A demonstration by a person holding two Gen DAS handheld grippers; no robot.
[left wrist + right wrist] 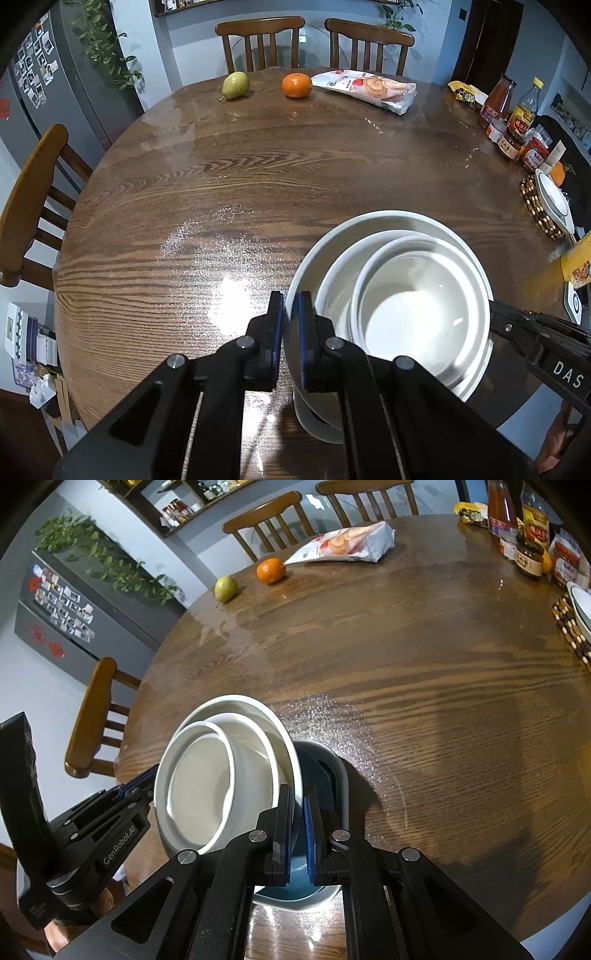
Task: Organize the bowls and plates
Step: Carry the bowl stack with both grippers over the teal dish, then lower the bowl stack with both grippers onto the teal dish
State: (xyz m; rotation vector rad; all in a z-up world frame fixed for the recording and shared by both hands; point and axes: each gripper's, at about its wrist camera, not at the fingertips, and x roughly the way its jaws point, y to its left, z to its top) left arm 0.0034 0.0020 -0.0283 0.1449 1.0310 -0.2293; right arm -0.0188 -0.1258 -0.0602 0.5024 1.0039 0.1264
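A stack of white bowls (406,295) is held between both grippers above the near edge of the round wooden table (258,177). A large outer bowl (391,221) holds two smaller nested bowls (417,317). My left gripper (291,332) is shut on the outer bowl's left rim. My right gripper (298,823) is shut on its right rim, and the stack (221,775) tilts. A blue-lined bowl (317,771) sits on the table under the stack. Another white plate (554,201) rests on a beaded mat (535,206) at the right.
A pear (235,85), an orange (296,85) and a snack bag (365,88) lie at the far side. Sauce bottles and jars (513,122) crowd the right edge. Wooden chairs (33,199) stand around the table.
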